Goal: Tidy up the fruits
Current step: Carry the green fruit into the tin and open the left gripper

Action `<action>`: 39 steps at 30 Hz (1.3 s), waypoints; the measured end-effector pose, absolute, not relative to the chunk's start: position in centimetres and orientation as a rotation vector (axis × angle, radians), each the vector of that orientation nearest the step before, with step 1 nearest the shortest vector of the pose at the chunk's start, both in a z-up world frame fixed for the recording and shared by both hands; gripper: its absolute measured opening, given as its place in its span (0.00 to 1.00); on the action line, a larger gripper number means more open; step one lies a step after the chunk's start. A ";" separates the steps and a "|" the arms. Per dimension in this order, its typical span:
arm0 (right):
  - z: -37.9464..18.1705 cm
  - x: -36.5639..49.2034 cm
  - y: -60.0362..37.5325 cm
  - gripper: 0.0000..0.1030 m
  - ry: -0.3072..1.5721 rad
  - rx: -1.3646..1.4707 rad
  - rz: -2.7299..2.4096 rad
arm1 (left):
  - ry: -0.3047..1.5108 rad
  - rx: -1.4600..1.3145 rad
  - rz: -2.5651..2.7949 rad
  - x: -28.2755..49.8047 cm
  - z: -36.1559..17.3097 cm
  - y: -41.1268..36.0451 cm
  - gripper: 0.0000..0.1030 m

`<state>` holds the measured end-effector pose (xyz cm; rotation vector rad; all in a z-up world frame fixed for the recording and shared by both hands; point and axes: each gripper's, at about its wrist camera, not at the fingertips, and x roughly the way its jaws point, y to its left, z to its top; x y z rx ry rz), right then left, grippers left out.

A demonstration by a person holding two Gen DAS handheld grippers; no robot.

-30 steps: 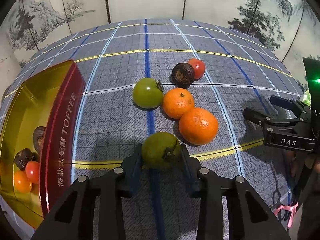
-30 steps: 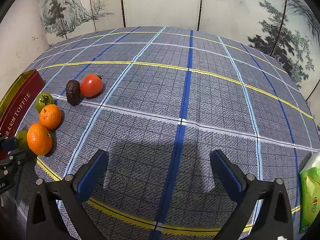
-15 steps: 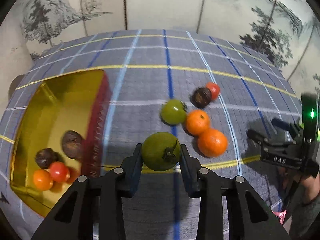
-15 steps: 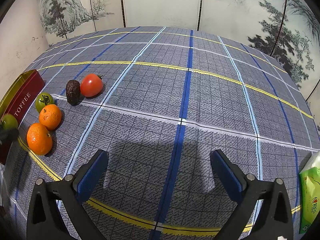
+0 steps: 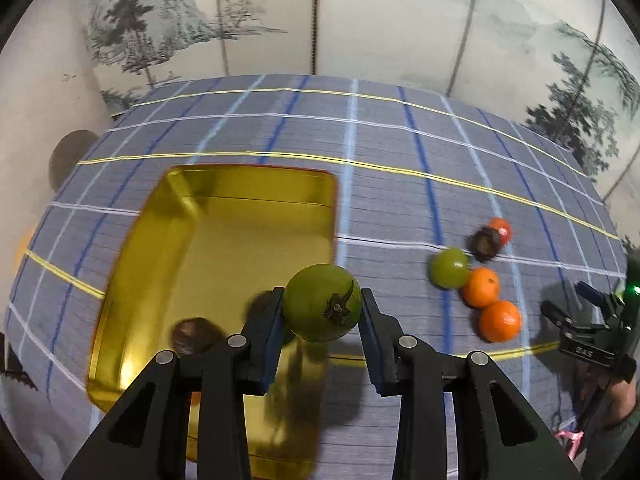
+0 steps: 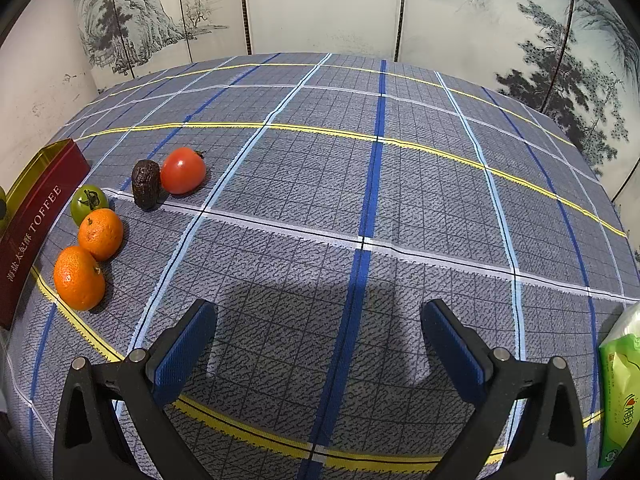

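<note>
My left gripper [image 5: 322,312] is shut on a green tomato [image 5: 322,307] and holds it above the near right part of the open gold tin [image 5: 256,240]. A dark fruit [image 5: 192,336] lies in the tin by my left finger. On the cloth to the right lie a green tomato [image 5: 449,267], two oranges [image 5: 481,287] [image 5: 500,321], a dark wrinkled fruit [image 5: 484,243] and a red tomato [image 5: 501,230]. My right gripper [image 6: 318,344] is open and empty over the cloth; the same fruits lie at its far left, with the red tomato [image 6: 183,171] and oranges [image 6: 101,234] beside the tin's red side [image 6: 36,224].
The table has a grey plaid cloth [image 6: 360,208] with painted screen panels behind it. A green packet [image 6: 620,396] lies at the right edge of the right wrist view. The right gripper also shows in the left wrist view [image 5: 580,336].
My left gripper has lifted the green tomato off the cloth and carried it left over the tin. The right gripper has not moved.
</note>
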<state>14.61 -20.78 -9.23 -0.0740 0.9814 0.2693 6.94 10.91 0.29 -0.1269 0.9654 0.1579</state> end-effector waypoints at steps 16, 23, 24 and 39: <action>-9.2 14.6 -20.8 1.00 0.982 -0.074 0.269 | 1.008 -0.175 0.328 6.4 -2.3 21.0 0.35; -9.2 14.6 -20.8 1.00 0.982 -0.074 0.269 | 1.028 -0.180 0.352 6.1 -3.6 22.6 0.35; -9.2 14.6 -20.8 1.00 0.982 -0.074 0.269 | 1.030 -0.182 0.351 6.0 -3.8 22.7 0.35; -9.2 14.6 -20.8 1.00 0.982 -0.074 0.269 | 1.048 -0.191 0.350 5.6 -5.0 23.2 0.35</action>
